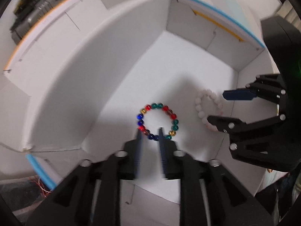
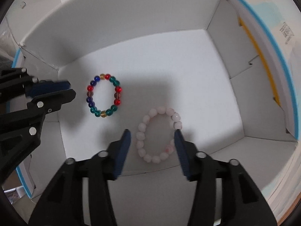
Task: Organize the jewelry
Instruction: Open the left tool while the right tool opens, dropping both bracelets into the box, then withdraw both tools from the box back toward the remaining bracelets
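1. Left wrist view is looking down into a white cardboard box [image 1: 62,86], where a multicoloured glass-bead bracelet [image 1: 157,121] is lying flat on the white floor.
2. The left gripper [image 1: 150,130] is hanging just over the near arc of that bracelet, its blue pads standing a little apart; the tips are overlapping the beads in the picture, but they are blurred and I cannot tell whether they are touching, and nothing is being pinched.
3. To the right in the same view, a pale pink bead bracelet [image 1: 199,111] is lying on the box floor, partly hidden by the right gripper [image 1: 216,106], whose fingers are spread to either side of it.
4. Right wrist view is showing both bracelets lying side by side, near each other but not touching: the multicoloured one [image 2: 104,95] to the upper left, the pink one [image 2: 159,134] toward the lower right.
5. The right gripper [image 2: 152,130] is pointing down with its blue pads apart, straddling the pink bracelet; the right pad is just at the beads, the left pad is standing clear of them.
6. The left gripper [image 2: 68,89] is reaching in from the left edge, just beside the multicoloured bracelet.
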A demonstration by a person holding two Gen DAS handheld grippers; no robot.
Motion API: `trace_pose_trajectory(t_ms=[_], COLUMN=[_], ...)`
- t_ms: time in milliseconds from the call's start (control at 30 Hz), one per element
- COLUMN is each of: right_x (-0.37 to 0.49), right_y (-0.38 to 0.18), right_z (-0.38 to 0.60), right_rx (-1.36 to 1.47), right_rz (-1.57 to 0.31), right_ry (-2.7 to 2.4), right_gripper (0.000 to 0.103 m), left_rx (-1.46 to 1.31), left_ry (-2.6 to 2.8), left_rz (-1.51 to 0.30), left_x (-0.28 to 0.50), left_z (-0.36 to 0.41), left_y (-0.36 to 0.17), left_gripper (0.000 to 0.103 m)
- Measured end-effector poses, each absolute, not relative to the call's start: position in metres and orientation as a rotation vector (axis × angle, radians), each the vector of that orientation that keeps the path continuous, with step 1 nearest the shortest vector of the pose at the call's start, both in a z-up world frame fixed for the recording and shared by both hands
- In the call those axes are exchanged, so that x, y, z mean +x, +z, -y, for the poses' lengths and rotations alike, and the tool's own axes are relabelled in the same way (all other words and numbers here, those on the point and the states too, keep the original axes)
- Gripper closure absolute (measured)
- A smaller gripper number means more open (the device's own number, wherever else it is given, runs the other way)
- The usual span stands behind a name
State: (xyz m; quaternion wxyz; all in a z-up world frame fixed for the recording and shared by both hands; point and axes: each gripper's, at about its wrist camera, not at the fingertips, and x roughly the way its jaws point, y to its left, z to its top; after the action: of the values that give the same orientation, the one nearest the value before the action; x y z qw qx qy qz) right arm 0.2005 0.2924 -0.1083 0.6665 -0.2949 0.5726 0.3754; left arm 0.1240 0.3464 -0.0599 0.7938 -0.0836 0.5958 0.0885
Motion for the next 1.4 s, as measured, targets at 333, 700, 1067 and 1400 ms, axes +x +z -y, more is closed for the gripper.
trace_pose_trajectory(t_ms=[333,700,1067,1400], right_x=[0.173,0.175,0.163,0.159], right_y=[-0.071,0.007,0.038,0.057], right_z=[-0.26,-0.233,-0.204,-0.167], right_rx=[-0.597,-0.521,-0.47,-0.399], right_rz=[-1.128,-1.031,-0.927,-0.872], right_ry=[0.835,0.792,0.756,0.692], right_gripper=[0.028,0.015,0.007,0.007], left_rx=[-0.139,-0.114,-0.122,-0.121], left_ry=[0.271,0.293,0.304,0.303], left_rz=[-1.094,-1.008,-0.957,-0.917], left_x=[0.112,0.099,0.091,0.088], left_z=[-0.33,-0.301,-0.284,-0.267], left_y=[-0.003,0.032,0.051,0.06], left_gripper=[0.031,0.015,0.006,0.006])
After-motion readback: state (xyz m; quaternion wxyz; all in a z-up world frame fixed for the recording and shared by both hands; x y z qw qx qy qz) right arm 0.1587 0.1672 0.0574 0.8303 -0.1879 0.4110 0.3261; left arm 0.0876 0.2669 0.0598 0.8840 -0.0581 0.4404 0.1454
